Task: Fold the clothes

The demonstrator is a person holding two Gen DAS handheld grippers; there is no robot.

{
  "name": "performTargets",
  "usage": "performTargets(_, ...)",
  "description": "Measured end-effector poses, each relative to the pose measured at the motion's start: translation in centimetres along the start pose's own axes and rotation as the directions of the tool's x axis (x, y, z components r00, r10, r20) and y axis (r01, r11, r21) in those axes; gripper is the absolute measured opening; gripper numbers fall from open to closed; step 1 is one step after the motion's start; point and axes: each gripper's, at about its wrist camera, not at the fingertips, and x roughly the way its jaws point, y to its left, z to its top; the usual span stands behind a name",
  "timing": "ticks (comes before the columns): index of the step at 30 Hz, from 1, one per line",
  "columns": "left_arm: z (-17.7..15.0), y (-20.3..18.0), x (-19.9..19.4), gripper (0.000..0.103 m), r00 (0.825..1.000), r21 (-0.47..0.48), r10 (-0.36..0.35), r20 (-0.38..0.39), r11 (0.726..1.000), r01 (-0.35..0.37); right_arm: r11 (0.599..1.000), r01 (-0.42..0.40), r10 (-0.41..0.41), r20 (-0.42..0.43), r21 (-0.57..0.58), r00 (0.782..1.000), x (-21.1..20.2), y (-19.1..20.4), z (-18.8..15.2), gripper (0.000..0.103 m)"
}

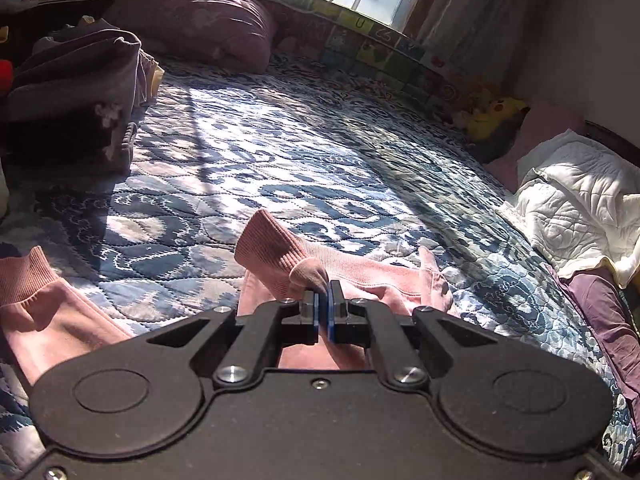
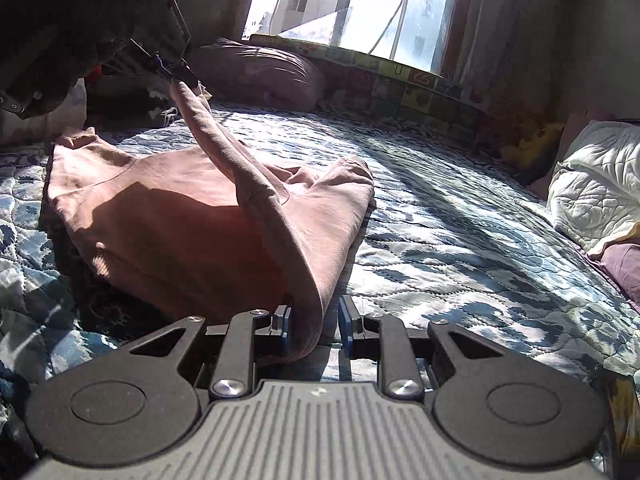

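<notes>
Bedding fills most of what we see: a blue-and-white quilted bedspread (image 2: 460, 216) runs up to a sunlit window (image 2: 352, 4), with a purple pillow (image 1: 196, 20) at its far end, a white quilted pillow (image 2: 600, 176) to the right, and a dark heap of other laundry (image 1: 76, 92) to the left. Sun falls in hard stripes across the quilt, so shadows are deep.

On the near part of the bed lies our pink sweatshirt (image 2: 160, 200), its body spread mostly flat, while 1 sleeve (image 2: 224, 152) rises off it in a taut diagonal between the 2 tools. We judge that the sleeve is stretched this way so it can be carried across the body in a fold; whether that fold is being laid down or opened back out, the views do not settle.

Our left gripper (image 1: 327, 300) is clamped on the ribbed cuff (image 1: 272, 252), its blue pads pressed together on the fabric, and it holds that end up high. Our right gripper (image 2: 314, 324) sits low near the shoulder end, fingers spread apart with the cloth draped loosely between them, clamping nothing. A second cuff (image 1: 28, 284) rests on the quilt at the left.
</notes>
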Motion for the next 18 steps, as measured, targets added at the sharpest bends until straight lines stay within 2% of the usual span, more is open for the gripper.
performTargets(6, -1.9, 1.6, -0.4, 0.003, 1.0, -0.018, -0.019, 0.0, 1.0, 0.019, 1.0, -0.014, 0.015, -0.001, 0.028, 1.0, -0.5, -0.9, -0.5, 0.025)
performTargets(10, -2.4, 2.3, -0.1, 0.003, 1.0, 0.019, -0.03, 0.006, 0.999, 0.03, 0.999, -0.016, 0.016, 0.011, 0.028, 1.0, -1.0, -1.0, -0.8, 0.027)
performTargets(12, -2.9, 2.6, 0.5, 0.003, 1.0, 0.04, -0.013, -0.01, 0.999, 0.014, 1.0, -0.02, 0.02, 0.022, 0.016, 1.0, -1.3, -1.0, -0.9, 0.027)
performTargets(18, -4.7, 4.5, 2.5, 0.003, 0.999, 0.021, 0.015, -0.039, 1.0, -0.014, 0.996, -0.02, 0.023, 0.04, -0.083, 0.999, -2.2, -0.4, -1.5, 0.027)
